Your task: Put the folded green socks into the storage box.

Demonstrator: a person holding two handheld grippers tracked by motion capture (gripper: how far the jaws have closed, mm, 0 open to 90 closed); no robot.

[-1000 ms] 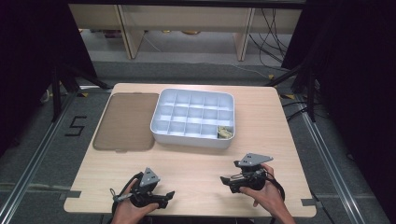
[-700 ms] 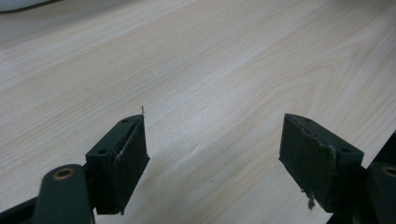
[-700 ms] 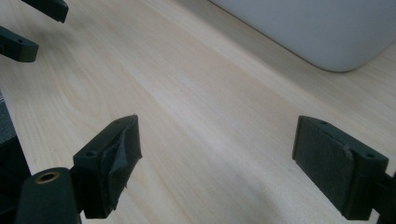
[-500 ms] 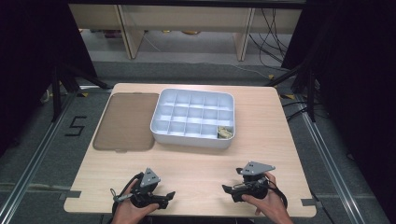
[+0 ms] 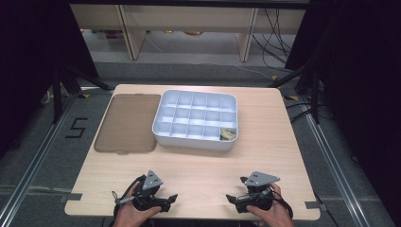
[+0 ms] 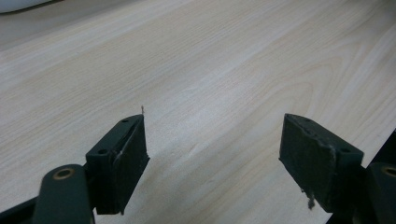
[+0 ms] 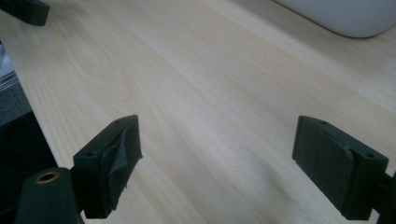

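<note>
A white compartment tray [image 5: 163, 125] stands at the middle of the wooden table [image 5: 198, 165]; a small yellowish item [image 5: 227, 134] lies in its near right compartment. A brown flat lid [image 5: 126, 122] lies to the tray's left. My left gripper [image 5: 171, 199] rests near the front edge at left, open, with bare wood between its jaws [image 6: 212, 154]. My right gripper [image 5: 232, 200] sits near the front edge at right, also open over bare wood [image 7: 217, 158]. The two point toward each other.
The tray's white wall [image 7: 345, 16] shows at the top right of the right gripper view, and the other gripper's jaw tip [image 7: 25, 10] at its top left. A floor marking "5" [image 5: 75, 127] lies left of the table. Shelving stands beyond the far edge.
My right gripper has drawn back toward the front edge of the table and lower. The left gripper has stayed where it was.
</note>
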